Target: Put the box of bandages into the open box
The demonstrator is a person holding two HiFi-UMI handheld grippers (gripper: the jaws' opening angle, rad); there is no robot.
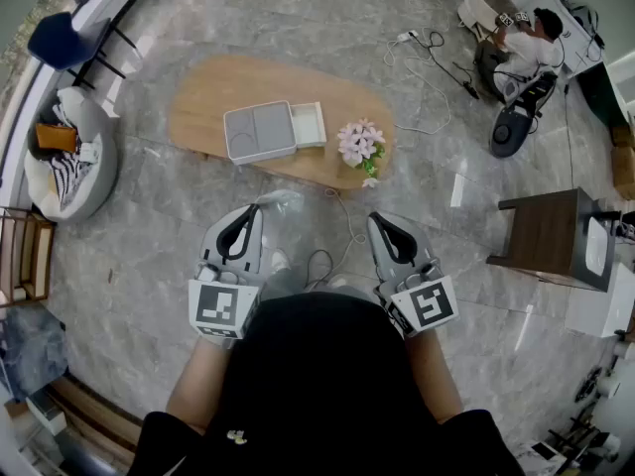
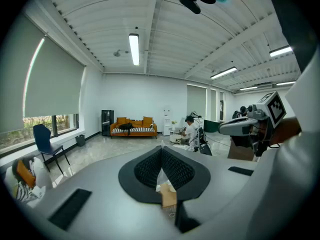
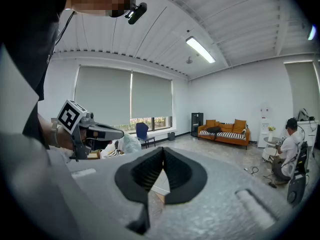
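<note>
Hovering well short of the bench (image 1: 208, 92), the left tool (image 1: 252, 211) and right tool (image 1: 378, 219) are both pinched shut, holding nothing. The small white bandage box (image 1: 309, 124) lies ahead between them, touching the open box's (image 1: 234, 139) right wall, lengthwise alongside it.

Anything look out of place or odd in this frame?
A crumpled clear plastic bag hangs at the left hand-held gripper, apparently pinched in its shut jaws; the task names no bag. Loose cables trail across the floor beside the table.
</note>
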